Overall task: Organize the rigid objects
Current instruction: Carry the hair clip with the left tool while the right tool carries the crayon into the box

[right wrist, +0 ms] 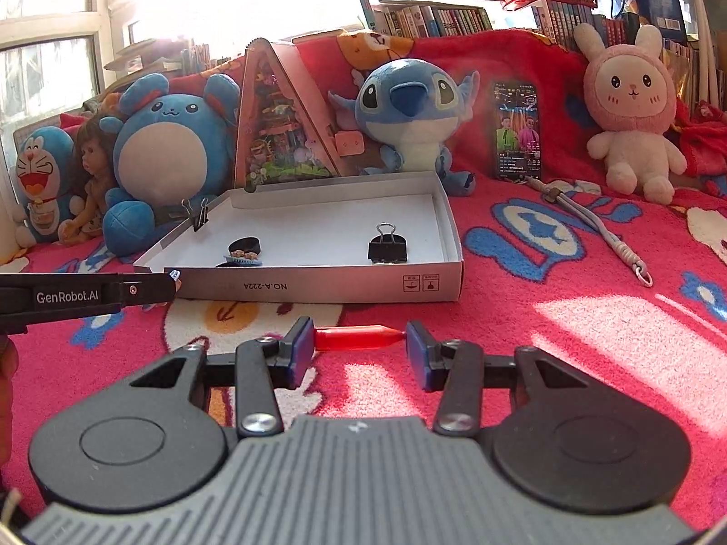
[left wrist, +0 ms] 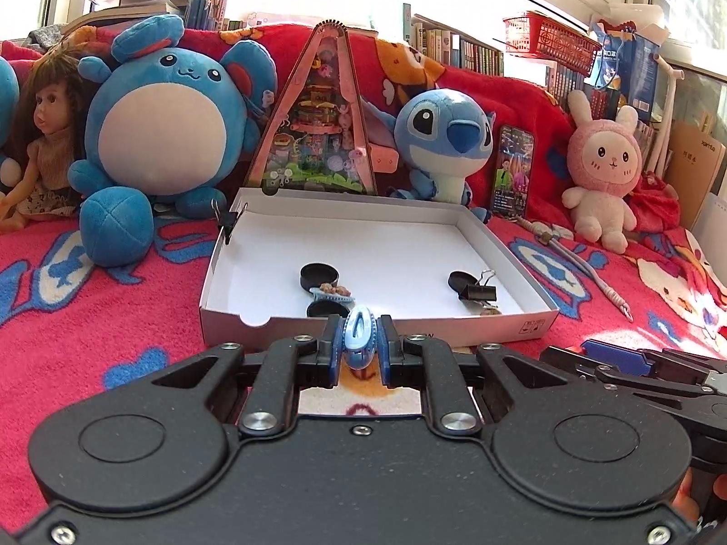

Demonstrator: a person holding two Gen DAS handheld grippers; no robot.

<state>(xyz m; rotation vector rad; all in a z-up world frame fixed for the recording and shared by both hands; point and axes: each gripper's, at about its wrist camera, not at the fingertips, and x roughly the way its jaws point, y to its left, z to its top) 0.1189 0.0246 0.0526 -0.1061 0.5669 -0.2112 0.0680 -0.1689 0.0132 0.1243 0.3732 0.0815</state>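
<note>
Two tongs are loaded. Left tongs (left wrist: 360,336) fully closed on a blue hair claw (left wrist: 359,334), nearest the white box (left wrist: 381,324) directly ahead. Right tongs (right wrist: 359,347), part open, pinch a red tube (right wrist: 356,337) endwise, axis crosswise; box ahead-left.

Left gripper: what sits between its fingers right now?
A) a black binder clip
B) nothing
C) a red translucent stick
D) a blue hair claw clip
D: in the left wrist view the left gripper is clamped on a blue hair claw clip; the red stick is between the right gripper's pads.
</note>
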